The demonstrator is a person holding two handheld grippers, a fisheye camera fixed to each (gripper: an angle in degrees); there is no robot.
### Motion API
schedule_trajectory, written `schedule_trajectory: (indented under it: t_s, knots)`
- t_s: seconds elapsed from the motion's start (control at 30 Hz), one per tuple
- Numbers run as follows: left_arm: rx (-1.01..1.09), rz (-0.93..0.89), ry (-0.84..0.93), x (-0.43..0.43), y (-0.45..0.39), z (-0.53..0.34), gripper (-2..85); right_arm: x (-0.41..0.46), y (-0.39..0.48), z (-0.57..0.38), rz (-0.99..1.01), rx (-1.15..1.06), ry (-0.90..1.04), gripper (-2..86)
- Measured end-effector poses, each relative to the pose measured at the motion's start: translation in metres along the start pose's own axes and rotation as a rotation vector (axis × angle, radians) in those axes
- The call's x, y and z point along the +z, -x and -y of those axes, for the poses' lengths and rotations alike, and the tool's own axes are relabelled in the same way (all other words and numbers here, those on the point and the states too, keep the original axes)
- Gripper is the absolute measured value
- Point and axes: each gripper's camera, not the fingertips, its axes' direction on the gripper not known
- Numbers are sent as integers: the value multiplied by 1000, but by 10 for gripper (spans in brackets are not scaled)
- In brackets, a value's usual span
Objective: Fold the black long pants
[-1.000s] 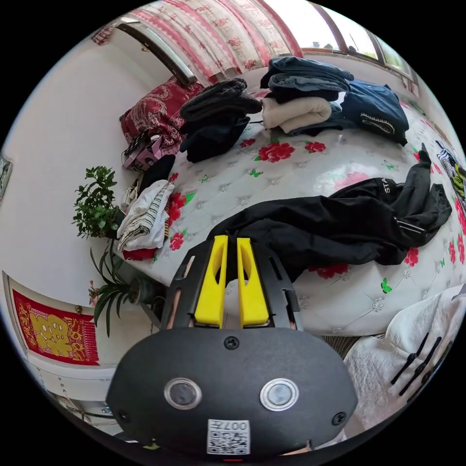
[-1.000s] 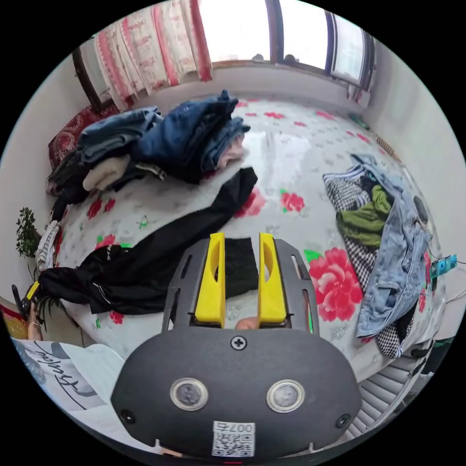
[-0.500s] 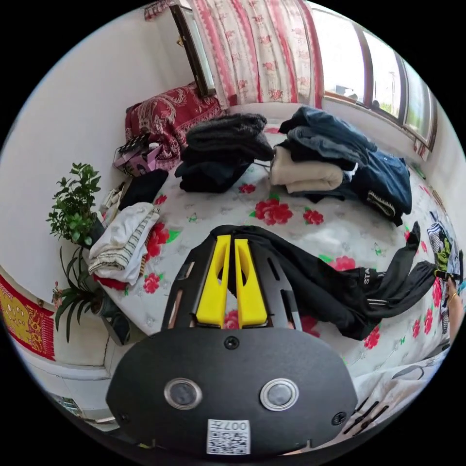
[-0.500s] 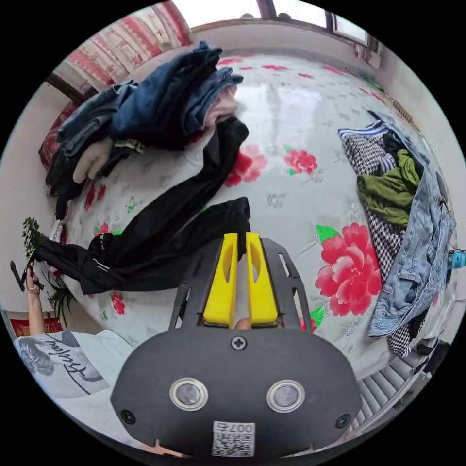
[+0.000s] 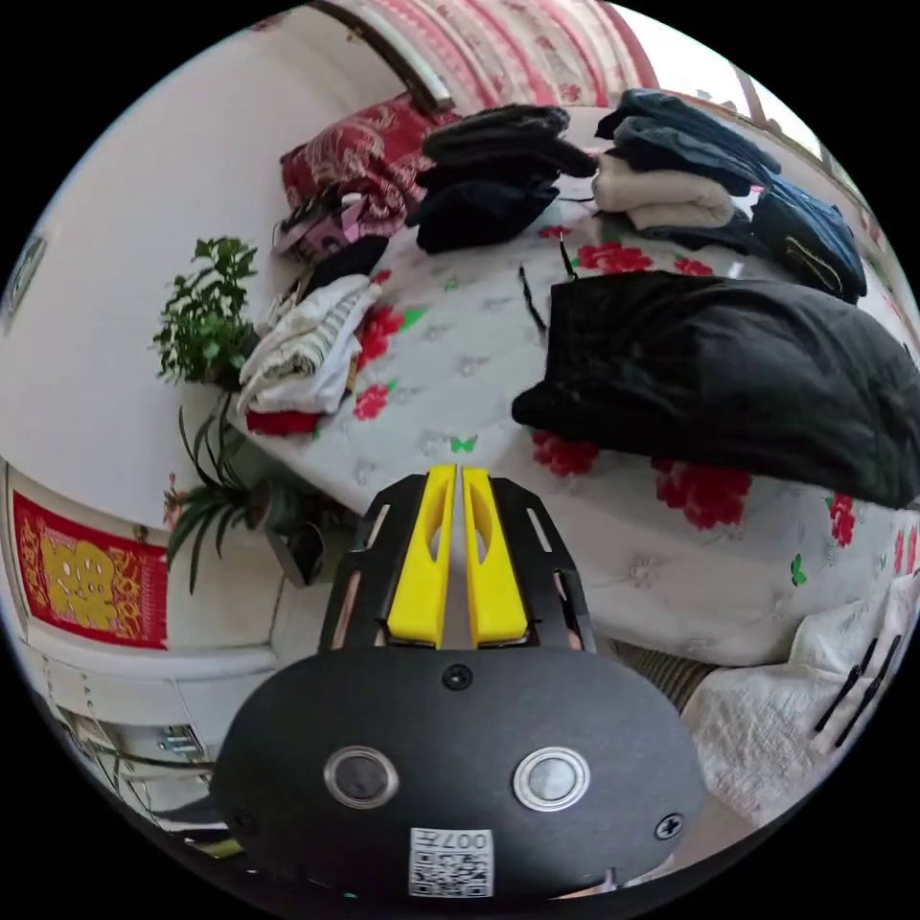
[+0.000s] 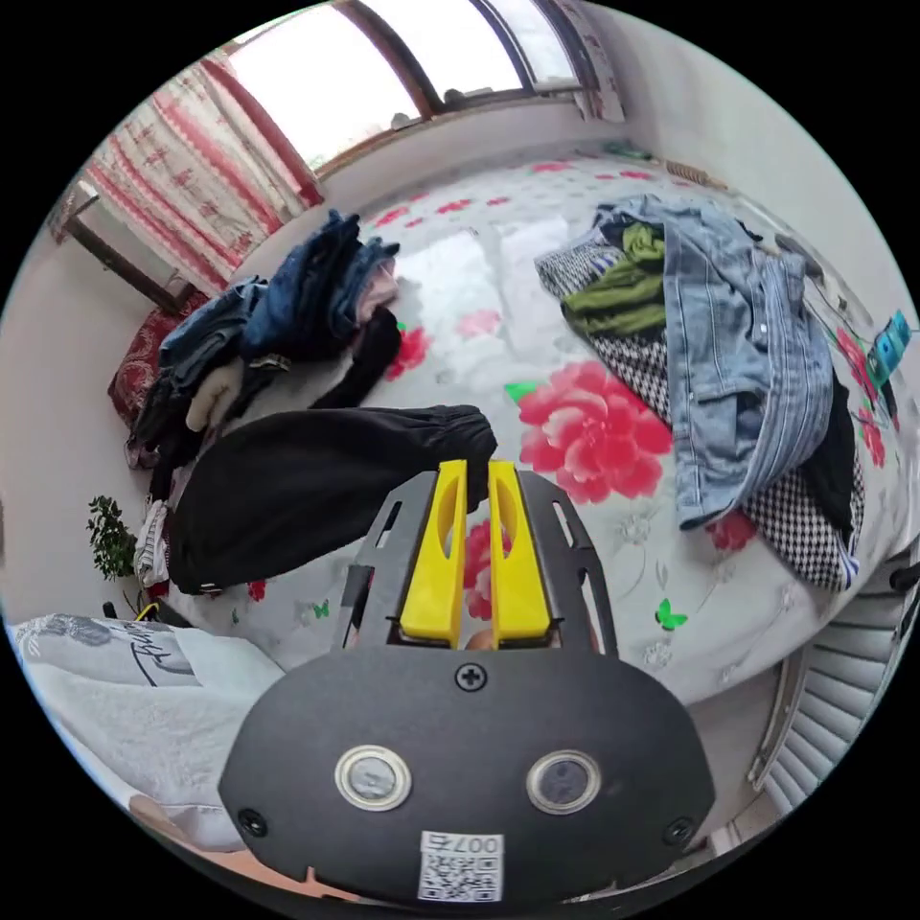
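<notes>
In the left gripper view, the left gripper [image 5: 454, 471] is seen with its 2 yellow jaws pressed together and nothing caught between them; it is held off the near edge of the bed [image 5: 671, 585], apart from the cloth. The black long pants [image 5: 728, 369] are laid as a broad dark mass on the flowered bed cover, to the right of and beyond the jaws. Further along the bed, 2 stacks of folded clothes are found: a dark stack [image 5: 494, 172] and a stack of blue and cream garments [image 5: 685, 177]. A striped white bundle [image 5: 307, 340] is lying at the bed's corner, with a potted plant [image 5: 206, 311] just beside it against the wall.

In the right gripper view, the right gripper [image 6: 476, 467] is shown with its 2 jaws drawn nearly together at the gathered cuff end of the black long pants [image 6: 307, 479]; whether cloth is actually pinched between the tips cannot be told. The pants are stretched away to the left across the bed. A denim jacket [image 6: 747, 335] is heaped over green and checked garments to the right, well apart from the pants.
</notes>
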Motion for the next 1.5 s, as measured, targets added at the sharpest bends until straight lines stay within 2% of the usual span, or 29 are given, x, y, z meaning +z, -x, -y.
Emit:
schedule_trajectory:
  t_s: [0.1,0.2,0.3,0.47,0.53,0.63,0.77,0.83,0.9,1.0,1.1,1.2,1.3,1.4,1.43,1.5]
  knots:
    - [-71,-142,58,11,0,-12,45,42,-26,-15,-90,147,187,7]
    - [-18,-242,57,16,-23,9,77,51,-30,-18,-108,155,200,7]
    - [36,-264,65,26,-49,46,86,48,-23,-7,-115,126,198,8]
    - [0,-212,181,67,-76,104,68,26,1,18,-100,37,177,11]
    - [-10,-114,283,91,-92,118,23,10,9,23,-96,9,147,12]
    - [169,18,230,89,-119,120,-1,-7,13,26,-128,-8,120,15]
    - [380,74,229,86,-129,121,-8,30,-12,19,-175,101,330,20]
    - [447,88,251,78,-115,113,-9,30,-14,14,-163,110,303,23]
    - [398,53,245,67,-90,103,-9,26,-14,7,-145,128,247,30]
    - [186,-123,255,61,-42,78,-8,38,-22,-9,-172,181,264,52]
    - [18,-247,135,49,-10,52,-7,47,-30,-17,-208,255,289,73]
    - [-119,-184,78,35,15,44,-9,32,-26,-10,-228,274,204,92]
    - [-128,-192,27,24,27,54,-10,22,-16,8,-260,237,168,98]
    - [-92,-197,13,22,23,78,-10,41,-15,24,-227,157,405,92]
    - [-71,-208,-3,21,17,88,-9,54,-19,25,-268,137,566,89]
    - [-36,-226,-18,23,5,105,-9,59,-21,21,-394,92,664,85]
